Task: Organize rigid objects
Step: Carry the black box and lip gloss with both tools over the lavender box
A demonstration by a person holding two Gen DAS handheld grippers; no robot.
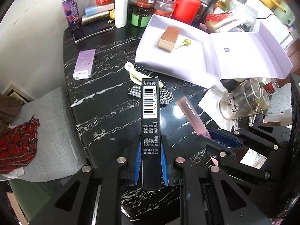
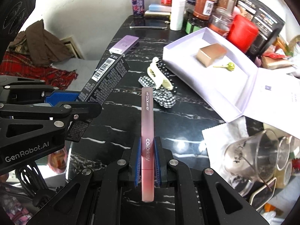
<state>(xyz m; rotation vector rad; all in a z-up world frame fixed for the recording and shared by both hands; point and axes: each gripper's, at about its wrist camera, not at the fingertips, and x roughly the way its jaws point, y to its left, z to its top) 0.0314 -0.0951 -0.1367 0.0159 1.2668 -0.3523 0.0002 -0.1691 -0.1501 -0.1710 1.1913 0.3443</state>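
DONE: gold block [image 1: 169, 39] and flower pin [image 1: 183, 43] sit in white box [image 1: 204, 69] | NOW: your left gripper [image 1: 150, 159] clamps black carton [image 1: 150, 123], right gripper [image 2: 146, 161] clamps pink carton [image 2: 147, 135] (both aloft) | LEFT: purple carton [image 1: 84, 64], hair clip [image 1: 136, 75] wait on counter [image 1: 105, 101].

A black worktop [image 1: 105, 101] veined with white streaks fills the middle of both views, its polished surface throwing back bright spots of light. Behind it stands a plain white wall [image 2: 84, 18], with a pale framed panel [image 2: 72, 46] low down where the wall meets the furniture. Left of the worktop sits a grey leaf-patterned cushioned seat [image 1: 54, 131], heaped with red plaid cloth [image 1: 18, 146] and brown cloth [image 2: 43, 43].
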